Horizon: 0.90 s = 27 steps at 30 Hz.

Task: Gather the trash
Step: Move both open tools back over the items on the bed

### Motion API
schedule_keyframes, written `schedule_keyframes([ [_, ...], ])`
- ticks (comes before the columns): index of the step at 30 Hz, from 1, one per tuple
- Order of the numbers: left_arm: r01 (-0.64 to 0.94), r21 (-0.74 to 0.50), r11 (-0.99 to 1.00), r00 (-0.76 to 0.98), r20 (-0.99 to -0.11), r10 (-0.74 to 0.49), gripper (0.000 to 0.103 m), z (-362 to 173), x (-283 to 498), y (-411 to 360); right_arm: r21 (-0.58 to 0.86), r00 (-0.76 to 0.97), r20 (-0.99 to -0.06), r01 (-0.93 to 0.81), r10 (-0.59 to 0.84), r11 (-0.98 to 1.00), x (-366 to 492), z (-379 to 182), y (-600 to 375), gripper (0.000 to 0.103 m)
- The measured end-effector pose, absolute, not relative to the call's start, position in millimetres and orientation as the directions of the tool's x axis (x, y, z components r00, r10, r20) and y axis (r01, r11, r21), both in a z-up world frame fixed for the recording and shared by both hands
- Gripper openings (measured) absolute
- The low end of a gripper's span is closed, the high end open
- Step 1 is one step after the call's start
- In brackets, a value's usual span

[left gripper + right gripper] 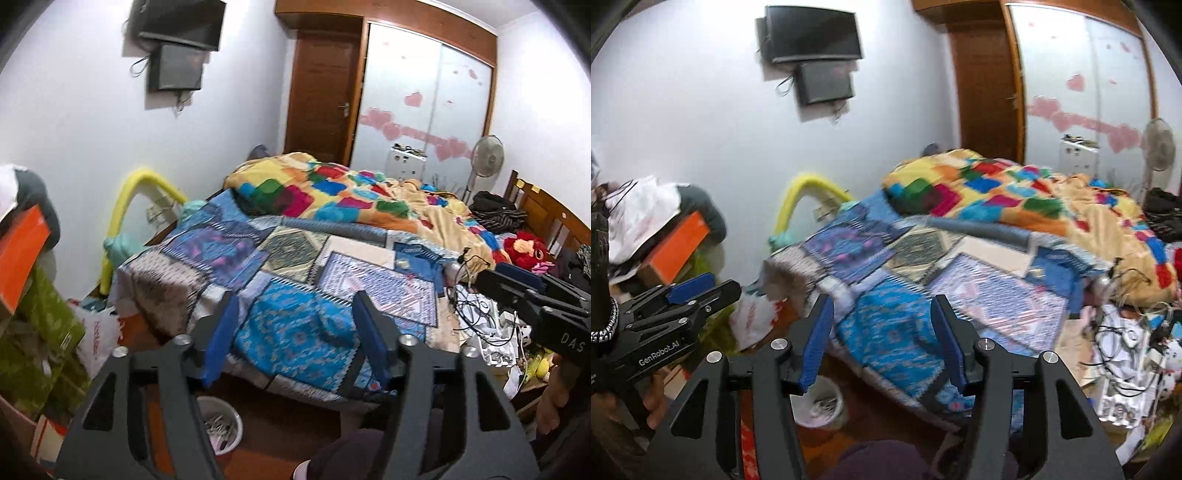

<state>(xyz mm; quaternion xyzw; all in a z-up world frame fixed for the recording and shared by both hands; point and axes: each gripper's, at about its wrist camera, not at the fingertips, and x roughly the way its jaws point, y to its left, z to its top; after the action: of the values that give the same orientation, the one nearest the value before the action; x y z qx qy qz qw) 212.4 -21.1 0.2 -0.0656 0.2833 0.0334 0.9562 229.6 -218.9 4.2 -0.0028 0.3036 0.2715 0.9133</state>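
Trash (491,332): paper bits & wires heaped at bed's (207,280) right edge. Bin (221,424) sat on floor by bed's near corner. L gripper (295,339) & R gripper (881,341) hung wide, held nothing. Prob. searching step; next needs reaching right, pinching one scrap.

A home bedroom: quilt-covered bed (295,266), wardrobe (424,92), wall-mounted television (181,22).

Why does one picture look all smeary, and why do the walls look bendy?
Right wrist view: the quilt and heart stickers are streaked by motion blur, while the right tool stays sharp. Left wrist view: much crisper; the quilt's pattern reads clearly. Both views: the fisheye lens bows the wardrobe and darkens the corners.
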Motion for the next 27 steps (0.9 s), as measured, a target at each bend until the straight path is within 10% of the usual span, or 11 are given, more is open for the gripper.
schedule_keyframes([
  [27, 0.123, -0.088, 0.989, 0.691, -0.708, -0.149, 0.069, -88.2, 433.4, -133.0, 0.201, 0.679, -0.701, -0.109, 0.220, 0.974, 374.6, -81.0, -371.5, 0.060],
])
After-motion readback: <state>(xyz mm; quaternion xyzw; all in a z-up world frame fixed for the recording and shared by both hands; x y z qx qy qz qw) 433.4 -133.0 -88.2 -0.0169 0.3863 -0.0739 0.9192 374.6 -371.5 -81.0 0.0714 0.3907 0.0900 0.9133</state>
